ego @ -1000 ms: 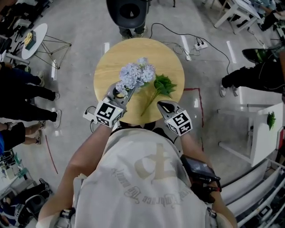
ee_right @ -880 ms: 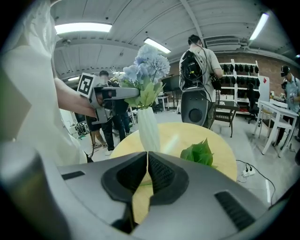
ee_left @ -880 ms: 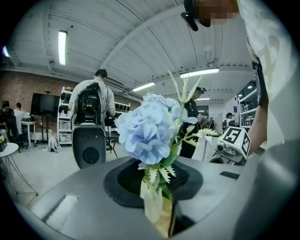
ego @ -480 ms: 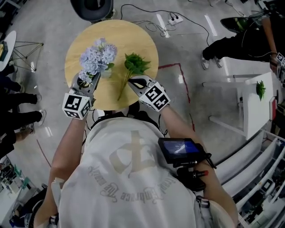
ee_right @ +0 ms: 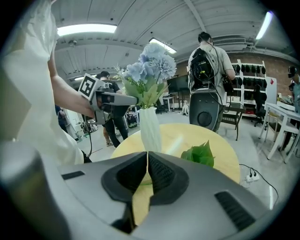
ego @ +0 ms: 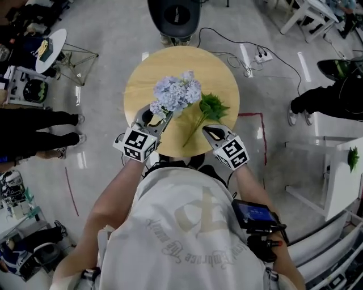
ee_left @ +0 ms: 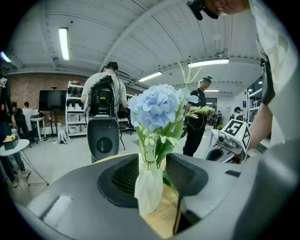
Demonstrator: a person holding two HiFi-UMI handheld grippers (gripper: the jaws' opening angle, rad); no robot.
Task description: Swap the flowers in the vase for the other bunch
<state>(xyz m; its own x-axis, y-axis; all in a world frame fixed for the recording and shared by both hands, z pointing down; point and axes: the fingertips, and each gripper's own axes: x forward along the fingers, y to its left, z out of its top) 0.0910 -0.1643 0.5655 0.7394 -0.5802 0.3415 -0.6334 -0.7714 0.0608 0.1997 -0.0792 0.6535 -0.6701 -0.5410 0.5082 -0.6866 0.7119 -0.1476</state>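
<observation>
A white vase (ee_left: 149, 187) with pale blue hydrangeas (ego: 176, 93) stands on the round wooden table (ego: 170, 65). My left gripper (ego: 150, 117) has its jaws on either side of the vase. They have just been opening, and the pads stand slightly off the vase, so the gripper is open. A green leafy bunch (ego: 211, 106) lies on the table to the right of the vase, its stem running toward the near edge. My right gripper (ego: 207, 131) hovers shut beside that stem. I see nothing held between its pads (ee_right: 159, 173). The vase (ee_right: 151, 131) and green leaves (ee_right: 200, 154) lie ahead of it.
A black round-backed chair (ego: 173, 14) stands beyond the table. A power strip with cable (ego: 260, 56) lies on the floor at back right. A small white side table (ego: 48, 48) is at far left. People stand at left (ego: 34, 122) and right (ego: 323, 96).
The head view swung aside and back. Both grippers stayed at the table's near edge, the left by the vase, the right by the green stem.
</observation>
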